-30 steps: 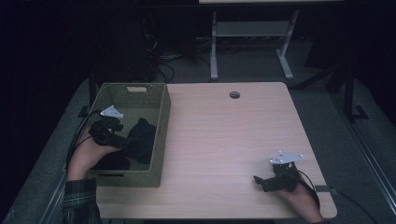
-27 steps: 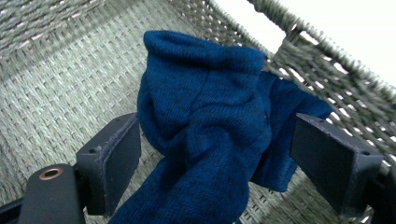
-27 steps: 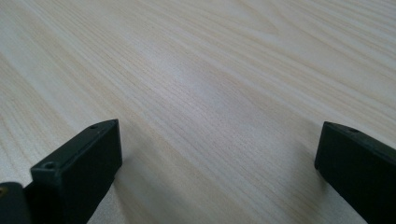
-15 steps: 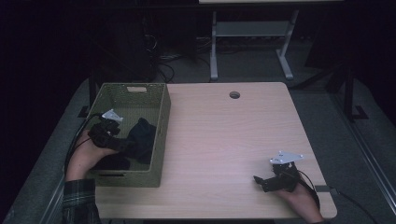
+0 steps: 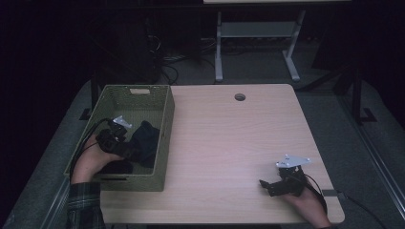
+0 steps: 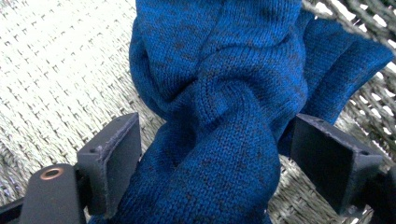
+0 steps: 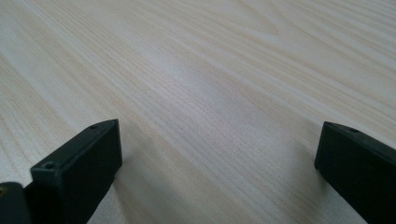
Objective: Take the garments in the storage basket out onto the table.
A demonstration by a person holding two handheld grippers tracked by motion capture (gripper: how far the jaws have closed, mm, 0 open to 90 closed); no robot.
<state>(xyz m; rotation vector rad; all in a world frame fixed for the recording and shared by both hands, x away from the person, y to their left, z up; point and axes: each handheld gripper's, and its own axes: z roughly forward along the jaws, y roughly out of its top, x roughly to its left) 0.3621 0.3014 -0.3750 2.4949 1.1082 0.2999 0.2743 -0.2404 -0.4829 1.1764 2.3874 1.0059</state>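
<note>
A blue knitted cloth (image 6: pixel 224 93) lies bunched on the woven floor of a green wicker basket (image 5: pixel 167 129); in the high view the cloth (image 5: pixel 145 136) looks dark. My left gripper (image 6: pixel 215 154) is down inside the basket, open, with its jaws standing on either side of the cloth's thick fold. In the high view the left gripper (image 5: pixel 130 149) sits against the cloth's near side. My right gripper (image 5: pixel 266 186) rests open on the wooden table (image 5: pixel 229 138) near the front right corner, and the right gripper (image 7: pixel 219 158) has only bare wood between its jaws.
The basket stands along the table's left edge, with a handle slot in its far wall. A round cable hole (image 5: pixel 239 97) sits at the table's far middle. Behind the table are a white metal stand (image 5: pixel 258 47) and cables on the dark floor.
My left gripper has moved a little lower and closer to the cloth inside the basket. The right gripper has stayed put.
</note>
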